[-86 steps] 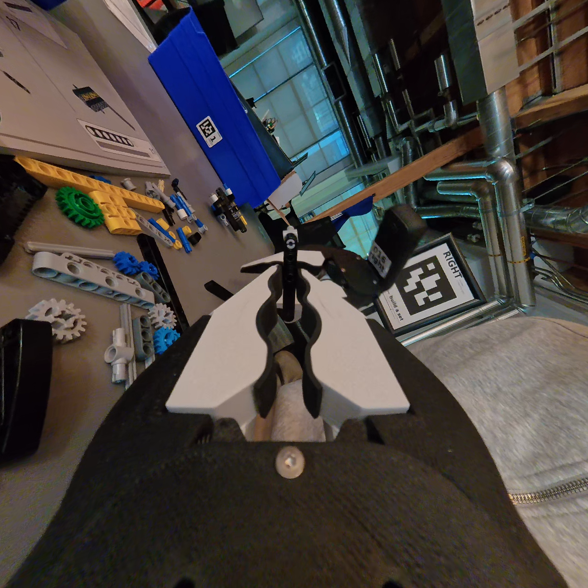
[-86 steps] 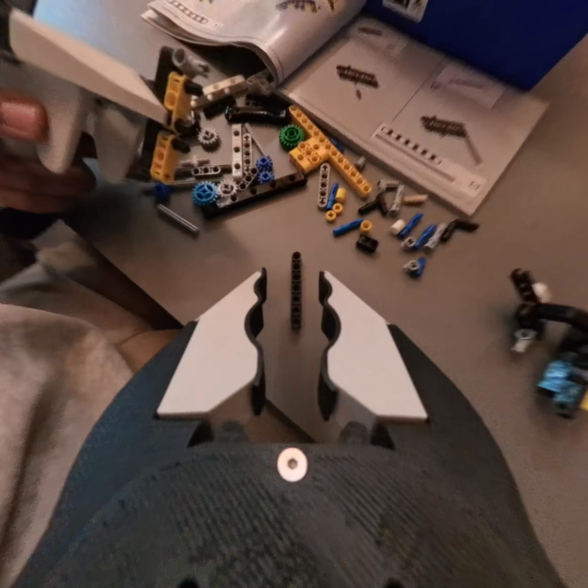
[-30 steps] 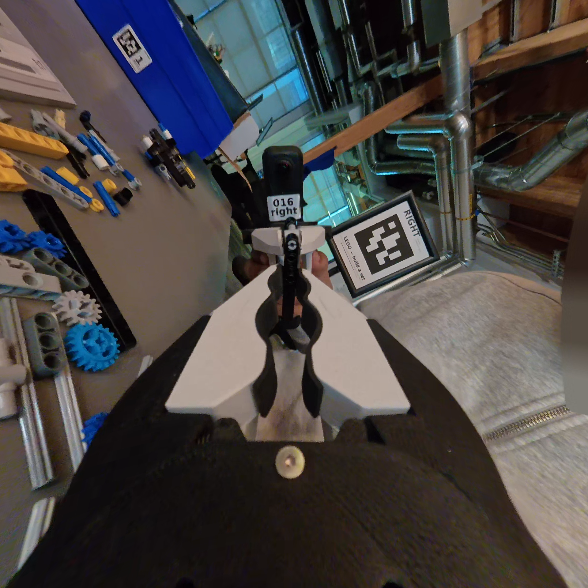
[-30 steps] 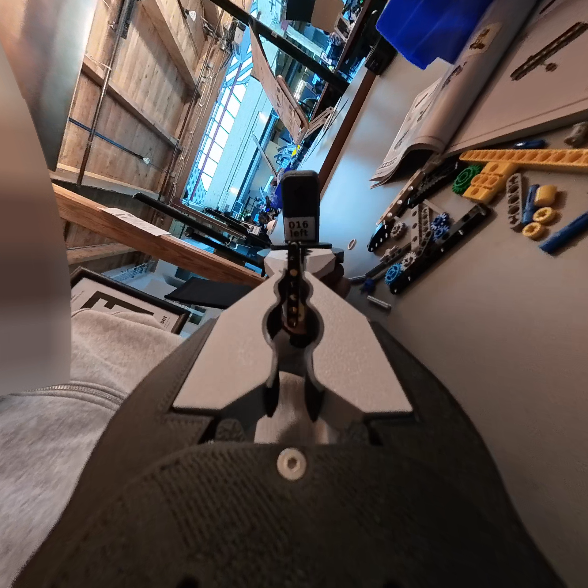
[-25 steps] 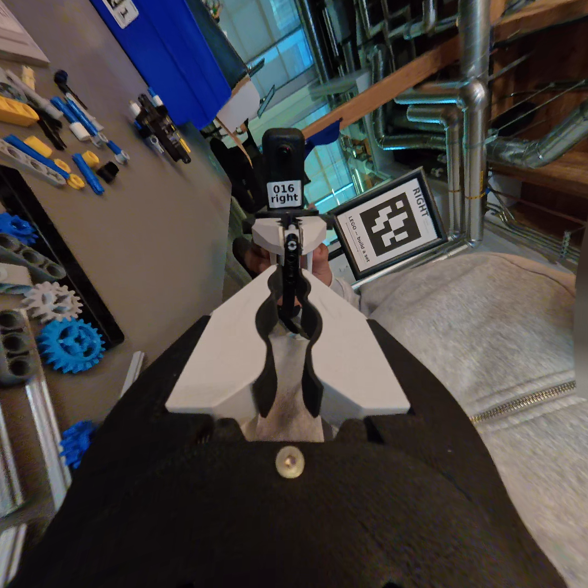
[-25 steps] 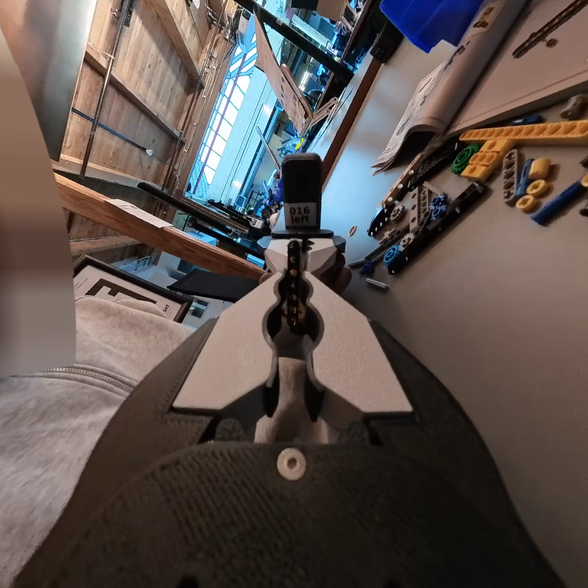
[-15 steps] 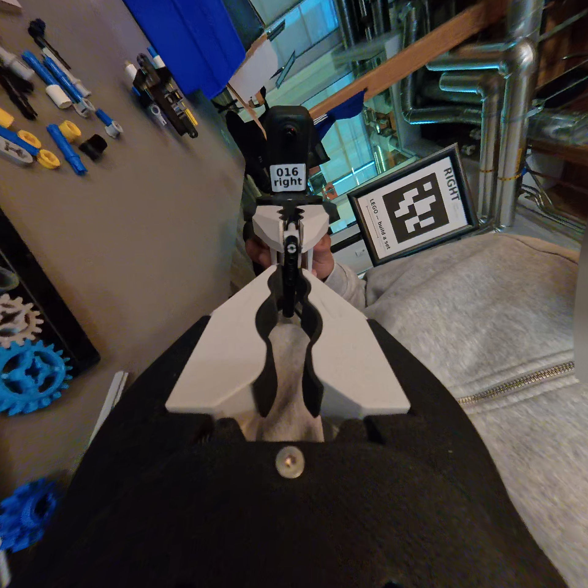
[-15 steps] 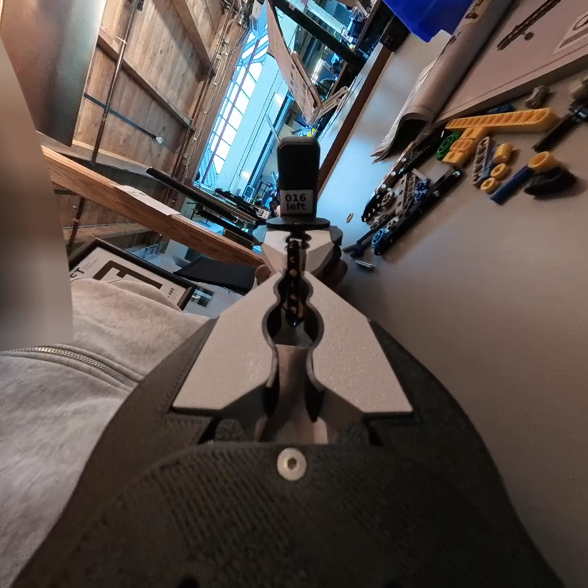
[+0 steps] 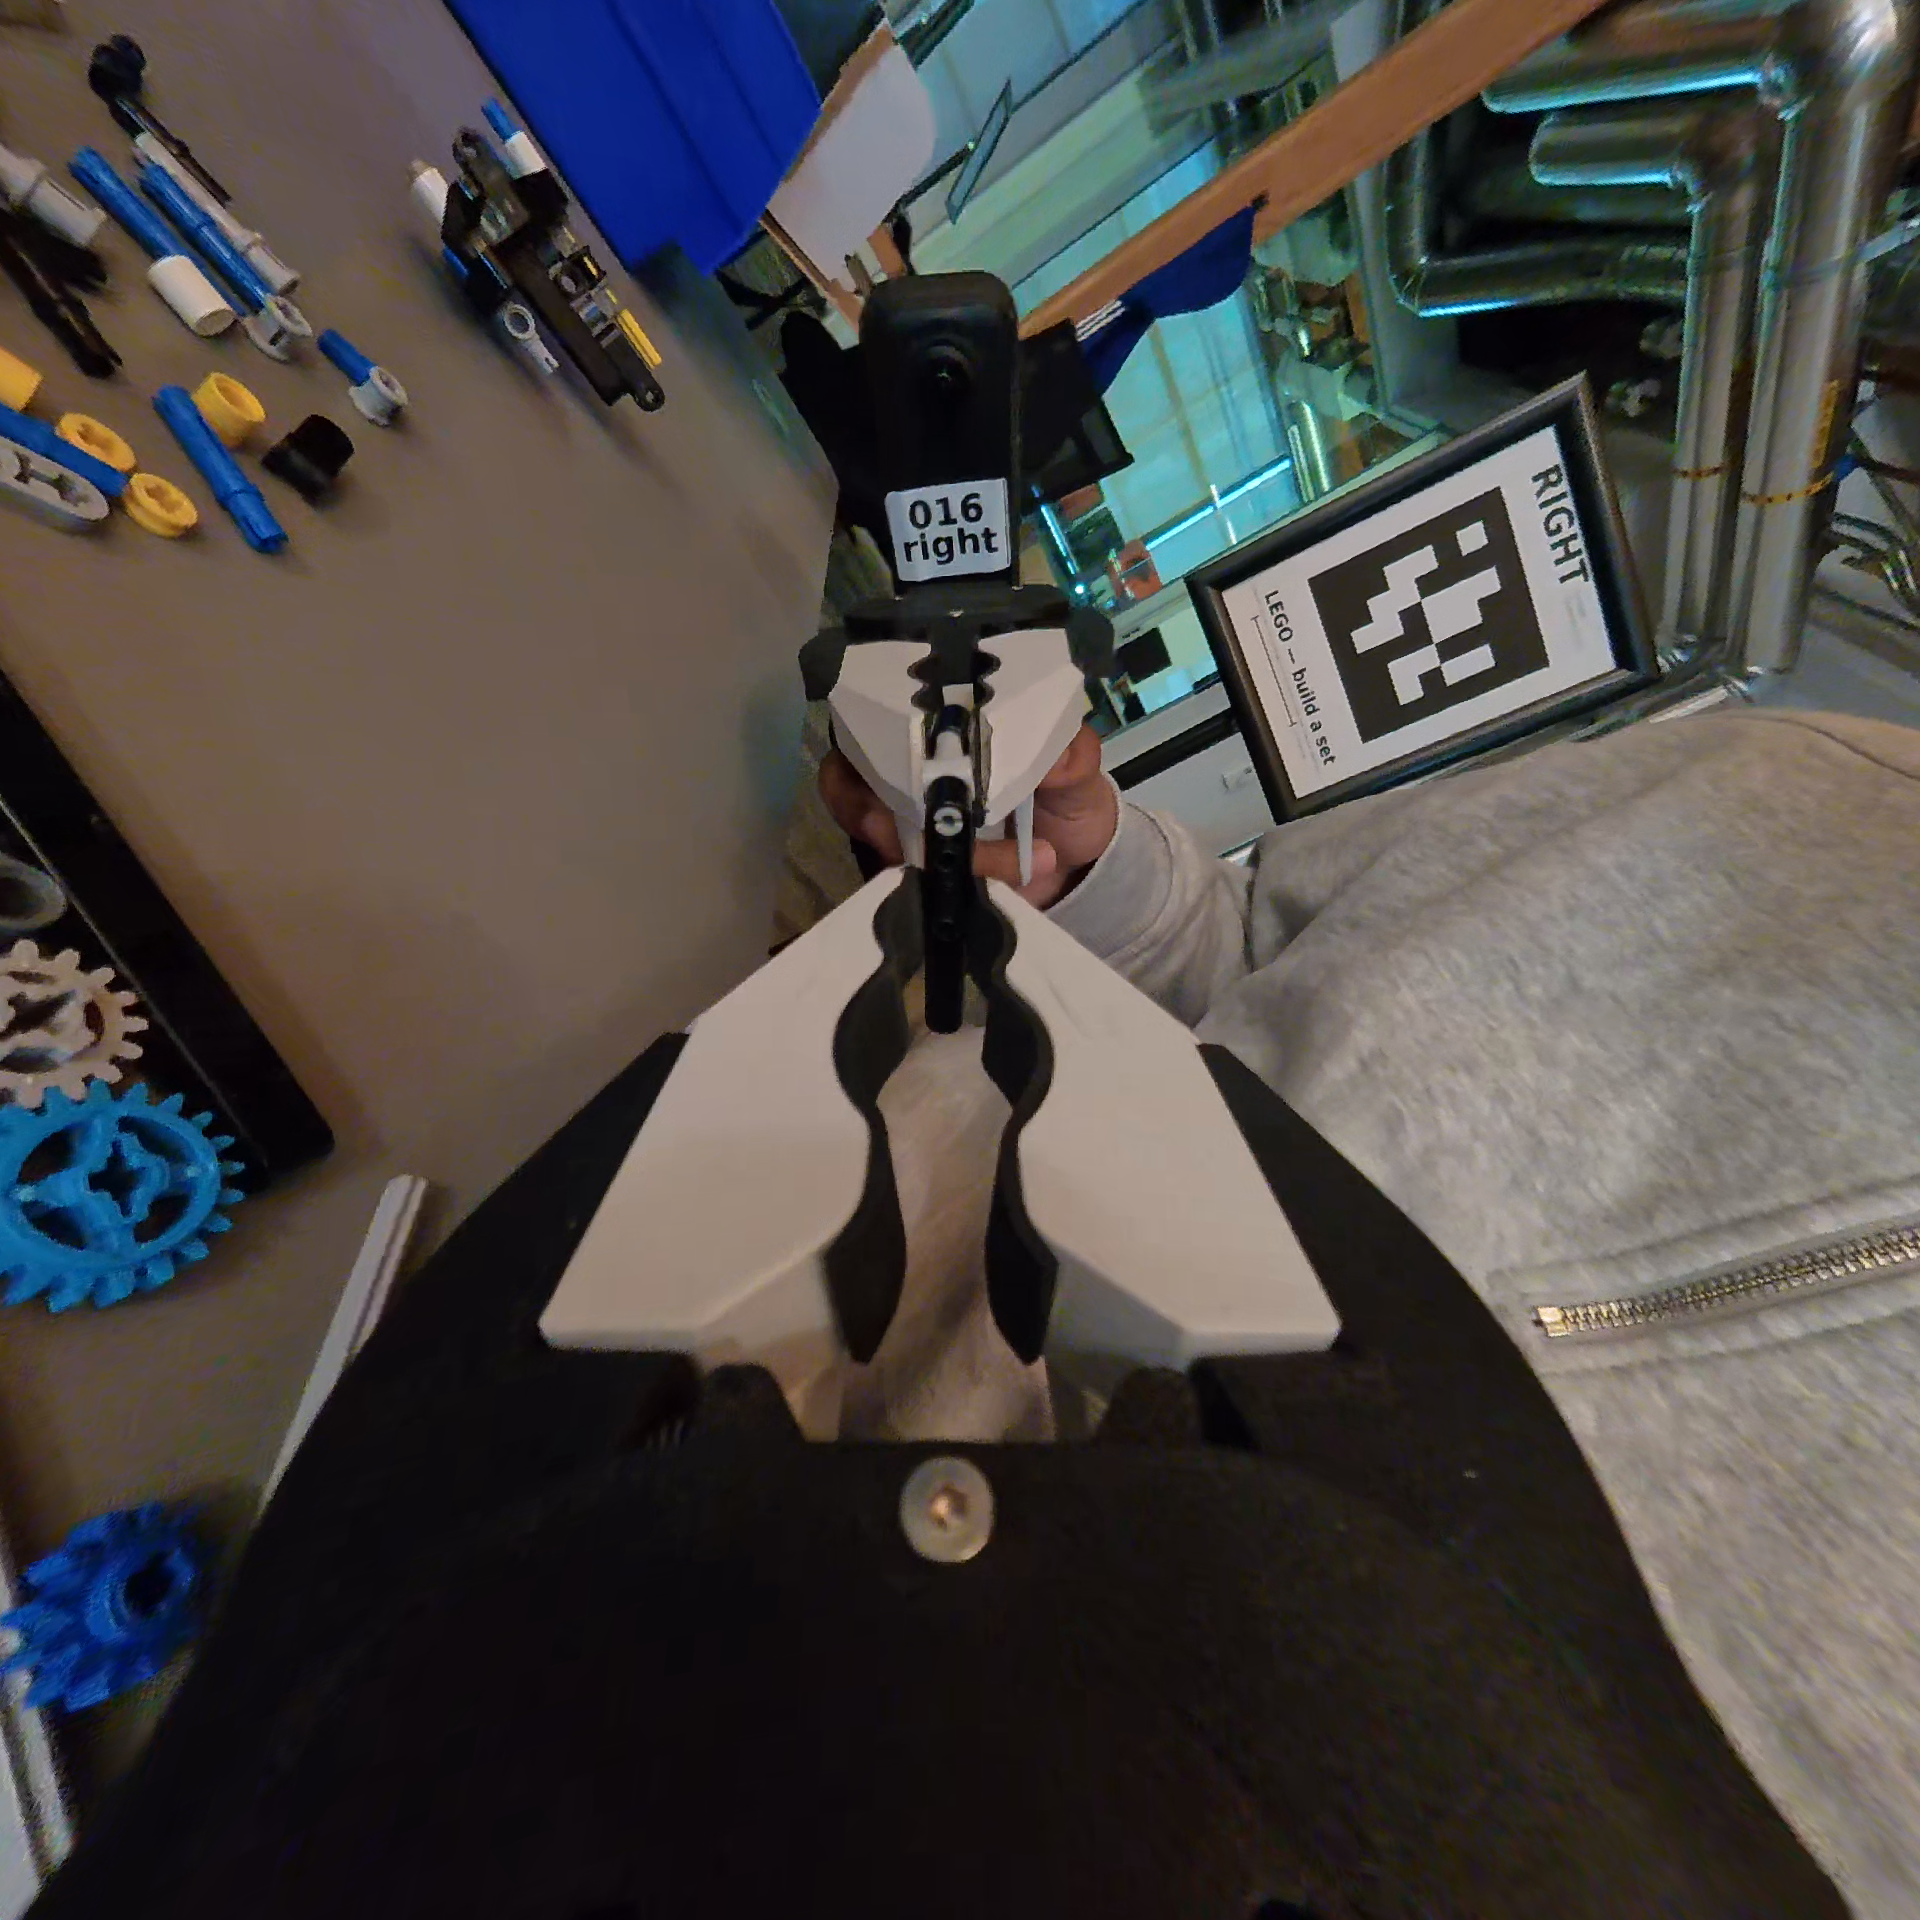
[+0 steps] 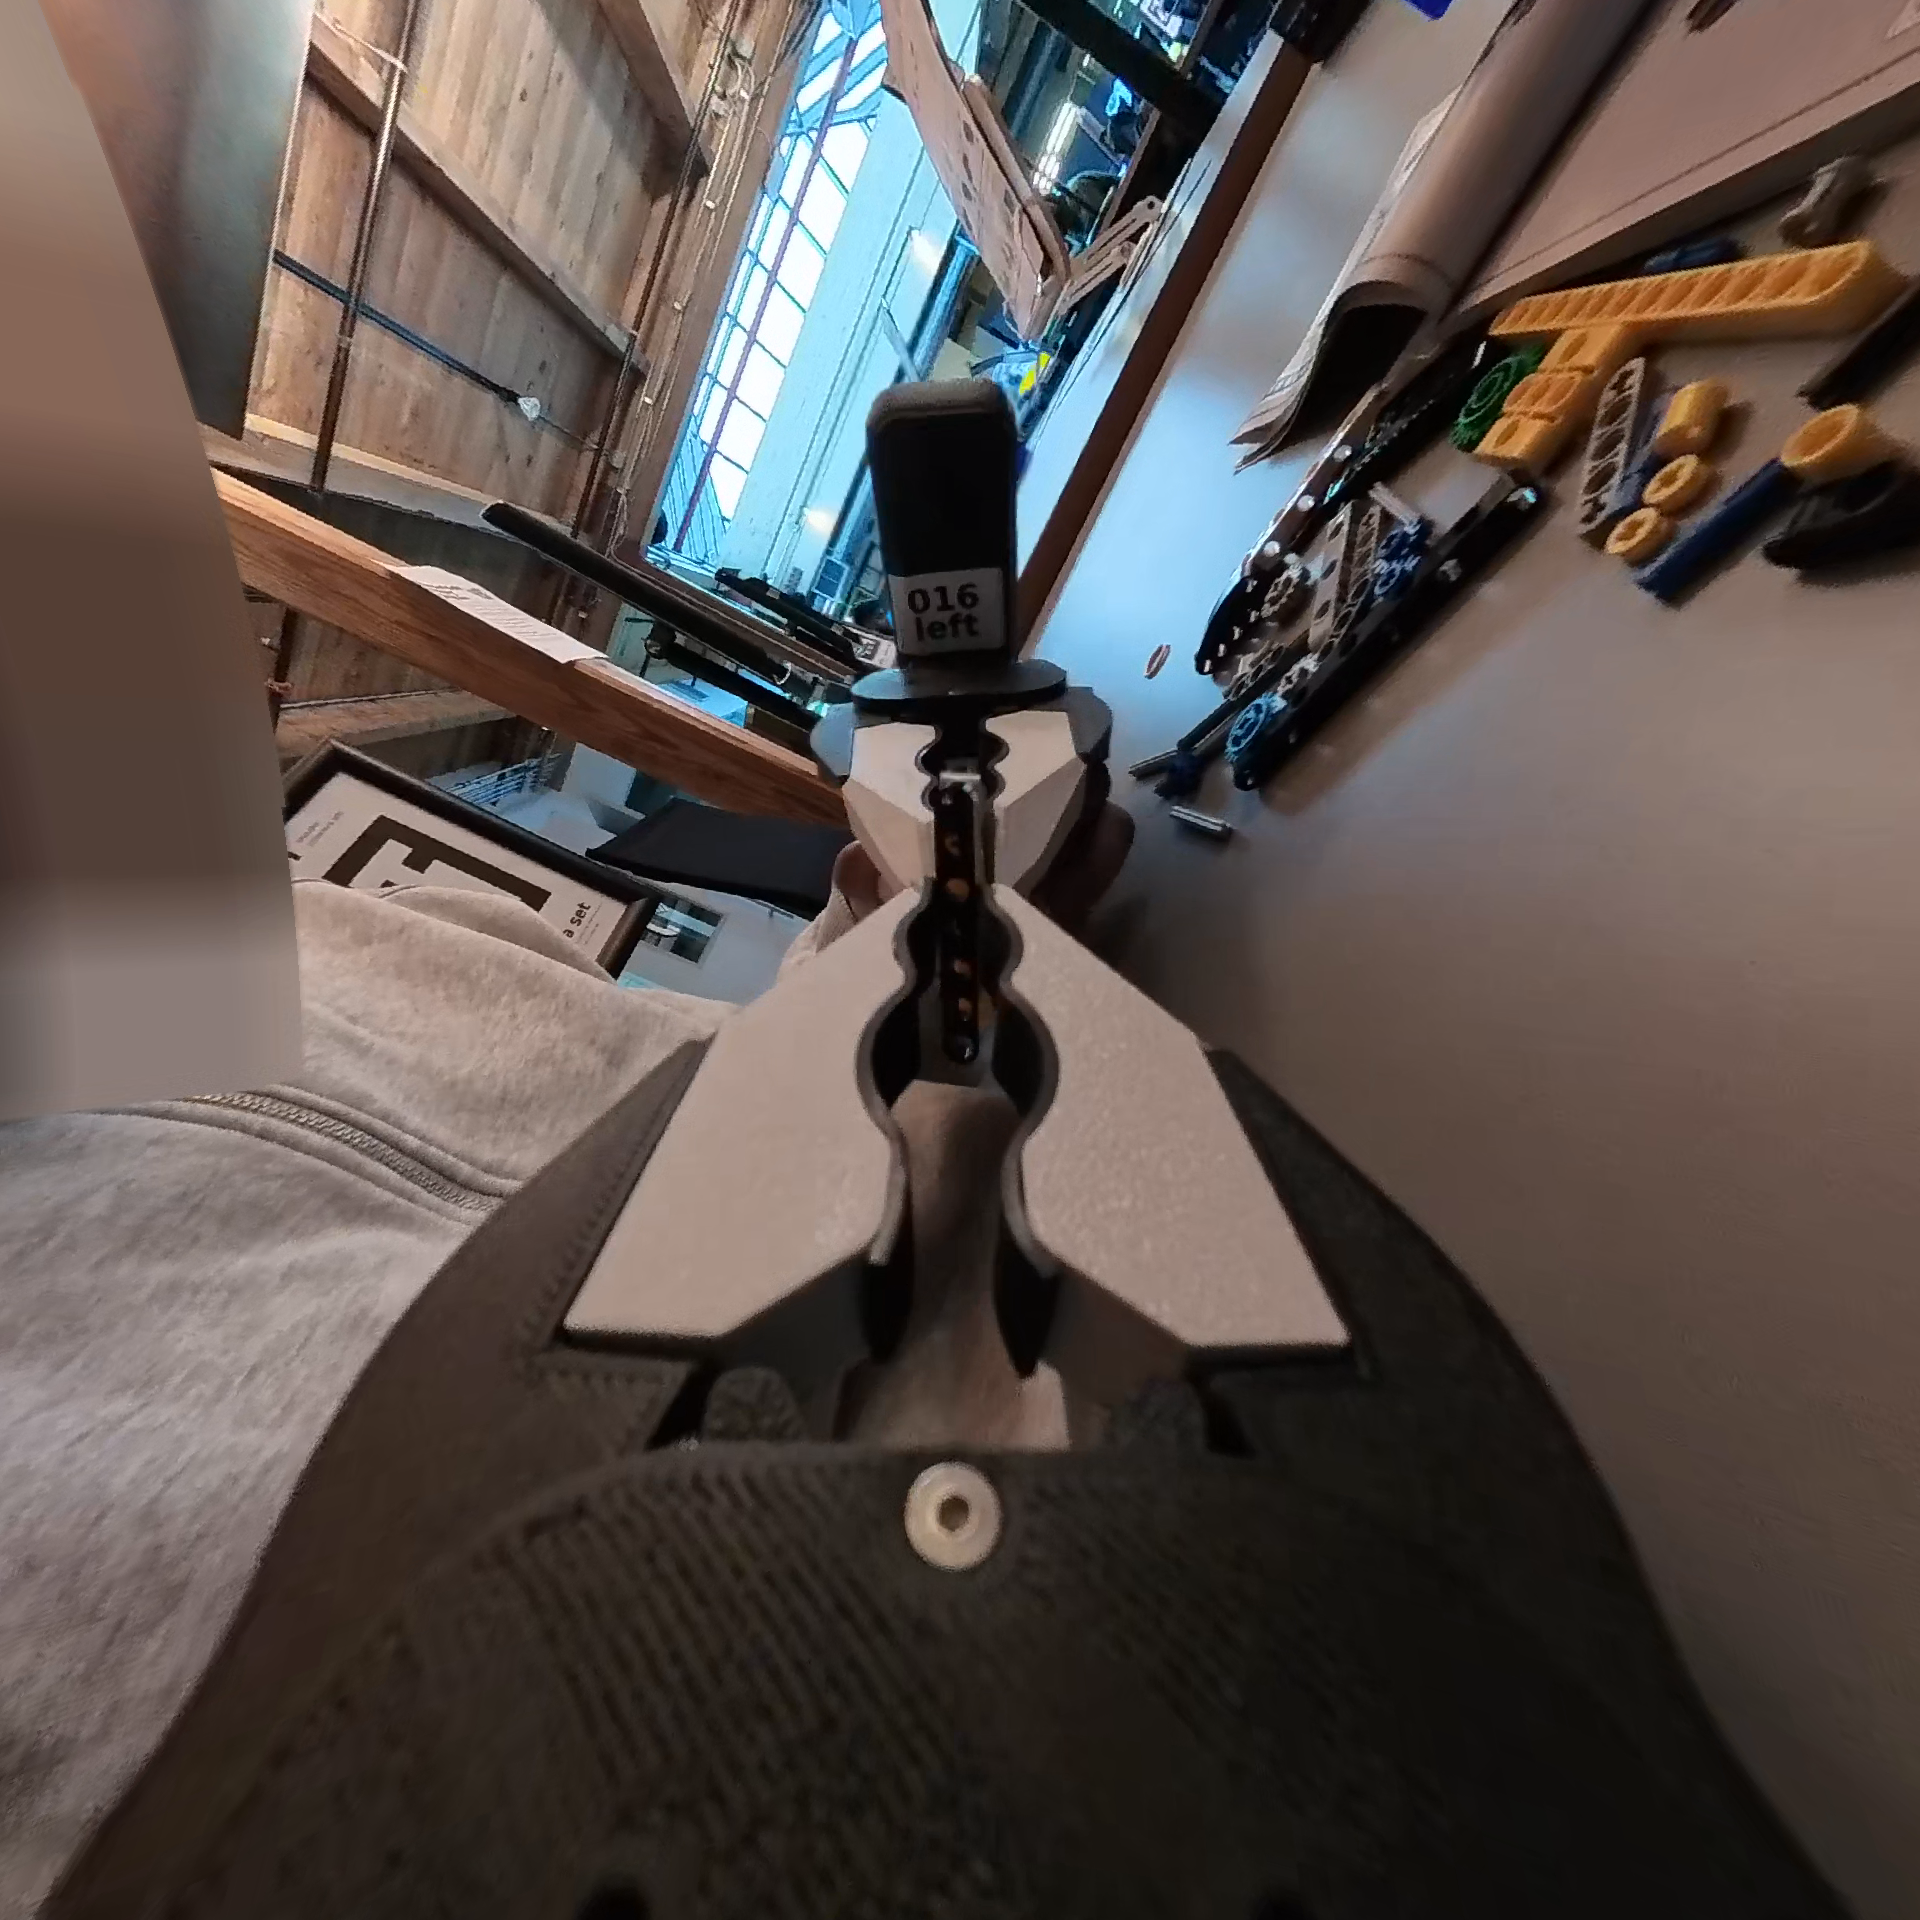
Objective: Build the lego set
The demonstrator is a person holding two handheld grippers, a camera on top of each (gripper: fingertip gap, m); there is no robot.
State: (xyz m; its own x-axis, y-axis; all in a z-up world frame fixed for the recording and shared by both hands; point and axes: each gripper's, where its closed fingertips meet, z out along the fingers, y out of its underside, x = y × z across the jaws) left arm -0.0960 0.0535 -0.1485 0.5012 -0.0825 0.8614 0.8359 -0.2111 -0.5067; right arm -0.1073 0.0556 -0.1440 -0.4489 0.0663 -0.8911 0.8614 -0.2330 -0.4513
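Note:
My left gripper [image 9: 943, 920] is shut on a thin black lego piece [image 9: 943, 966] that has a white pin [image 9: 945, 821] near its far end. My right gripper [image 10: 961, 920] is shut on a black beam with holes [image 10: 961, 977]. The two grippers face each other tip to tip above the grey table's edge. The right gripper [image 9: 951, 717] shows straight ahead in the left wrist view, and the left gripper [image 10: 961, 779] straight ahead in the right wrist view. The two black pieces meet between the tips; I cannot tell whether they are joined.
Loose parts lie on the grey table [image 9: 520, 675]: blue gears [image 9: 109, 1195], blue pins, yellow beams [image 10: 1683, 301], a long black beam [image 10: 1371, 623] and a small black assembly [image 9: 551, 281]. A blue bin [image 9: 644, 114] and an open booklet [image 10: 1455, 208] lie farther off. A person's grey sweater [image 9: 1558, 1039] and a framed sign [image 9: 1423, 613] are alongside. Left and right tips are no more than a few centimetres apart.
The right gripper was open over the black beam on the table; it now holds the beam, raised and facing the left gripper. Over the last second both stayed tip to tip while tilting slightly.

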